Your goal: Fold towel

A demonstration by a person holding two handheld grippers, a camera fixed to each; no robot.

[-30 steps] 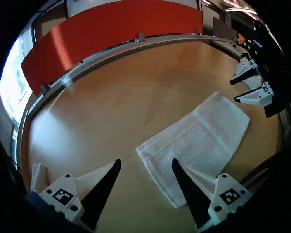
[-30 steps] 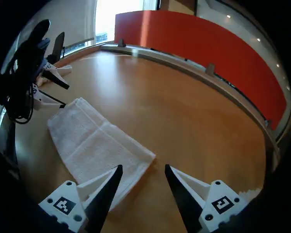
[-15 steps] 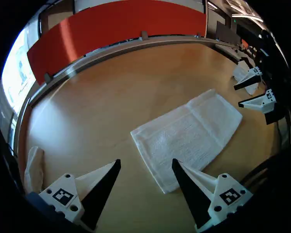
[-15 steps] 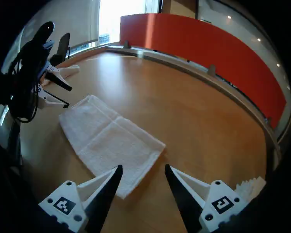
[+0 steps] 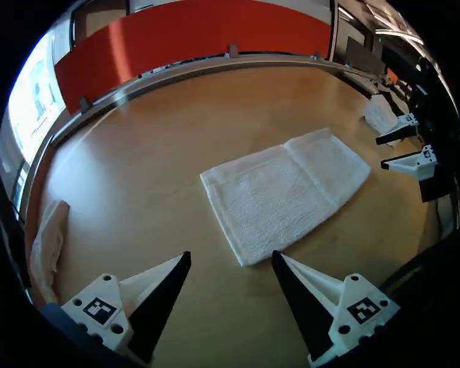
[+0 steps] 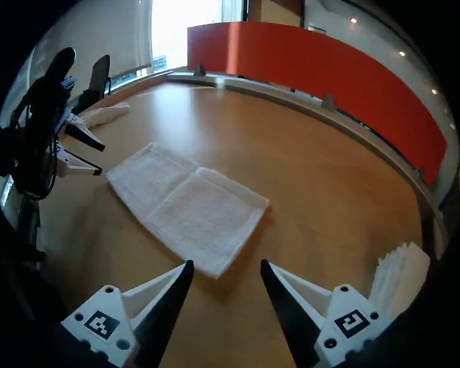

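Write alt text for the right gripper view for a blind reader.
A folded white towel lies flat on a wooden table, just ahead of the open right gripper. The open left gripper hangs by the towel's far end; a stack of white cloths sits at the image's lower right.

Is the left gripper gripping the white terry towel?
No, the left gripper stands open and the white terry towel lies flat on the wooden table.
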